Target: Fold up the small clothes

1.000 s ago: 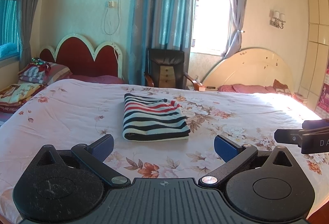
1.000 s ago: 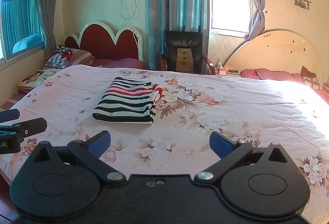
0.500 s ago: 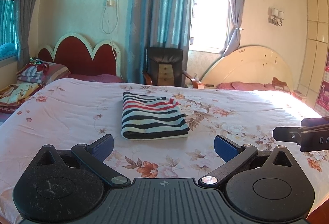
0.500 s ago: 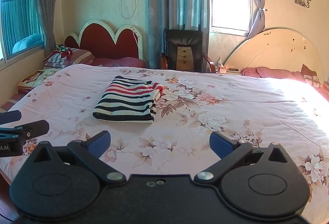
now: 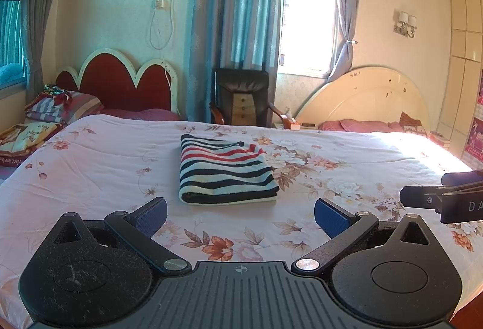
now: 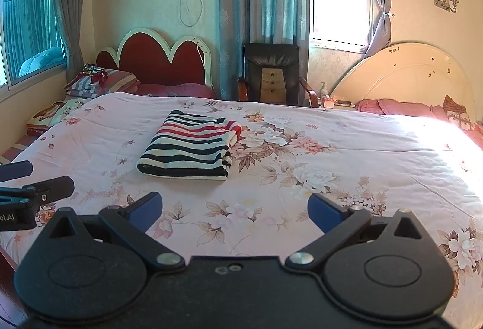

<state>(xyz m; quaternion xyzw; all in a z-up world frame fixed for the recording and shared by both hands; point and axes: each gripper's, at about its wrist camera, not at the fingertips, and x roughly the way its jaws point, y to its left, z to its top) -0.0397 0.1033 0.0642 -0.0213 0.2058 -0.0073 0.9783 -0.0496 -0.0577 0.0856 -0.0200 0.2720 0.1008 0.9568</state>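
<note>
At the far left, striped pillows (image 5: 65, 107) lie before a red headboard (image 5: 120, 81). The left claw (image 5: 240, 212) hovers over the near edge of the bed (image 5: 90, 166), its blue pads wide apart and holding nothing. Ahead of it, near the middle of the bed, the striped garment (image 5: 225, 170) lies folded into a neat rectangle, apart from both claws. Behind the bed stands a black chair (image 5: 241, 99). The right claw (image 6: 235, 209) is also spread apart and empty, just beside the left one. At the right a cream headboard (image 6: 404, 75) stands behind pink pillows (image 6: 392, 107).
</note>
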